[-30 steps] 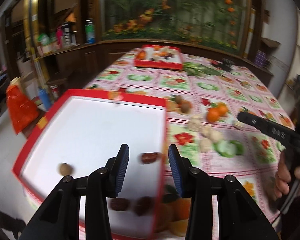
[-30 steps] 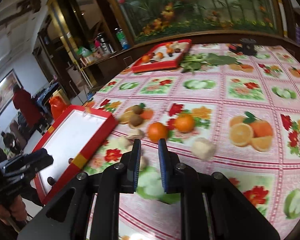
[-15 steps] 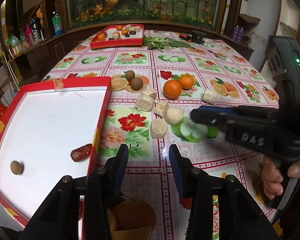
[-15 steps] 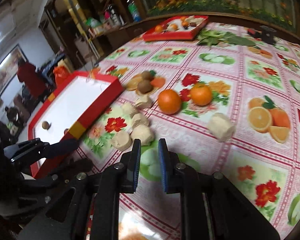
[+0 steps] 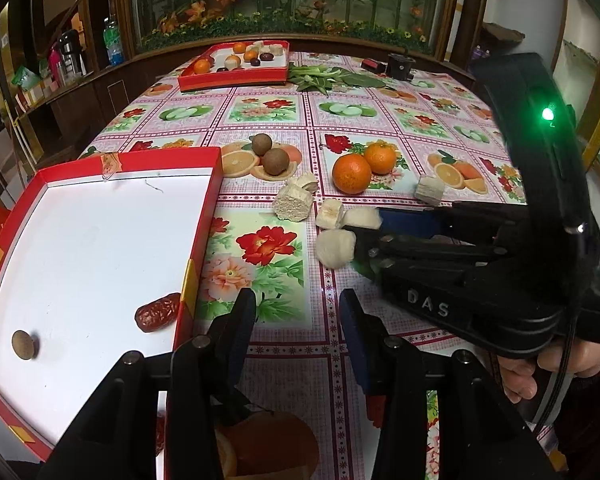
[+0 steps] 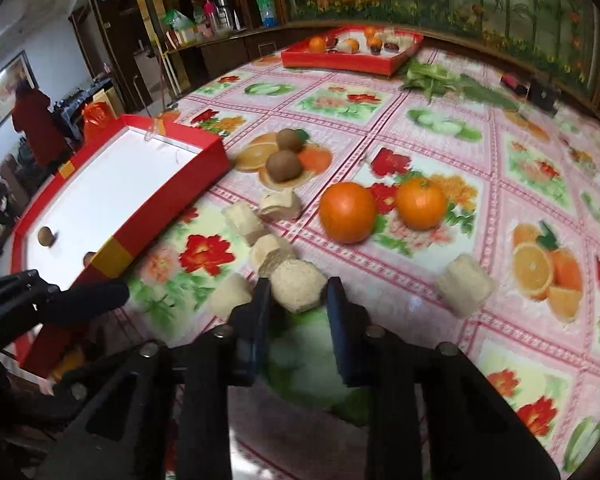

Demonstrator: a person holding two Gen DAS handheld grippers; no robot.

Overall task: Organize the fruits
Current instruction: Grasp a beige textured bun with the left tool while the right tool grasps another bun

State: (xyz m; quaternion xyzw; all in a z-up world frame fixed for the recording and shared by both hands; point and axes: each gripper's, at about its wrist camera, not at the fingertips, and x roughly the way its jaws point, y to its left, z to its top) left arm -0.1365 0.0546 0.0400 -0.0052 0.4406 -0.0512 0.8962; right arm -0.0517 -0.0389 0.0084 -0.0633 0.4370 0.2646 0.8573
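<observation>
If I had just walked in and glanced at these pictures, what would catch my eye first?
Probably the two bright oranges side by side on the flowered tablecloth, with two brown kiwis behind them. Next, the big red tray with a white floor at the left, holding only a red date and a small brown fruit. Closest, the right gripper stands open around a pale, crumbly chunk.
</observation>
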